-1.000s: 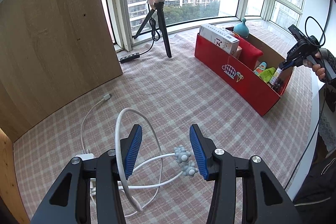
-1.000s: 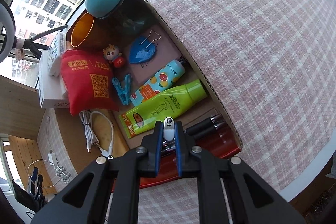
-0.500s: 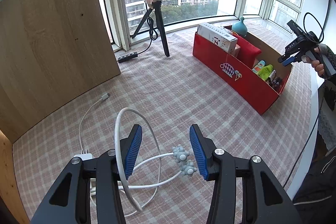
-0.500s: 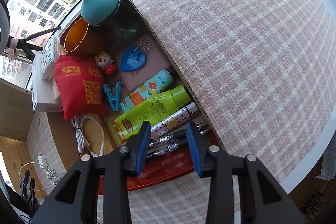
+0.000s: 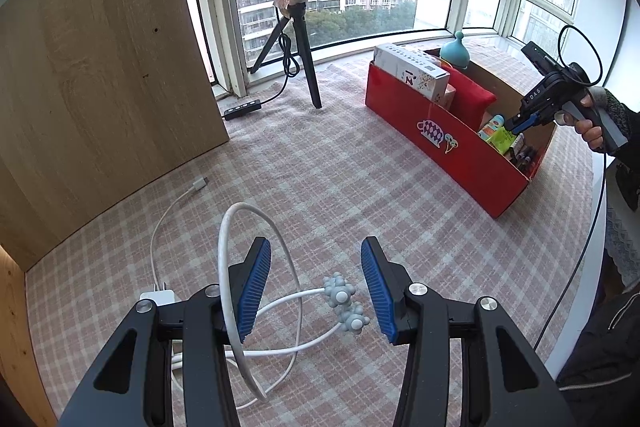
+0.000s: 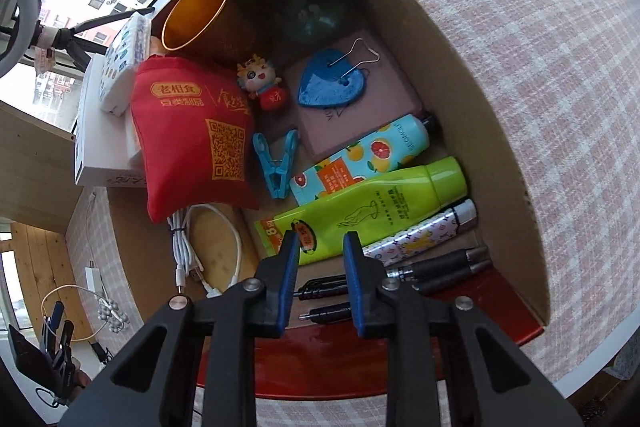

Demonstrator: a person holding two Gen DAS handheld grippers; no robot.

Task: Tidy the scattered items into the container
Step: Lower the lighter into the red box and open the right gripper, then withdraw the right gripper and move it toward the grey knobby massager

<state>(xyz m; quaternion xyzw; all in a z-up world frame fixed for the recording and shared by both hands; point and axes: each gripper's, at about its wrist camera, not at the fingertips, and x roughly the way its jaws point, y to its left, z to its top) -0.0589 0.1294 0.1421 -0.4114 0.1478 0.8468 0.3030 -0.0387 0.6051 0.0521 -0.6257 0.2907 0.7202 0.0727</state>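
My right gripper point(image 6: 320, 283) is closing empty over the red box point(image 6: 516, 163); lower frame, it risks snagging the pens point(image 6: 436, 269).

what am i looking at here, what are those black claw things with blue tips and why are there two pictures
No robot: a person holds a handheld gripper in each hand, each with its own camera looking along its fingers. In one picture the left gripper hovers open over a white cable with grey beaded ends on the checked cloth. In the other, the right gripper hangs over the red box of tidied things, such as a green tube and pens; its fingers are closing, gripping nothing.
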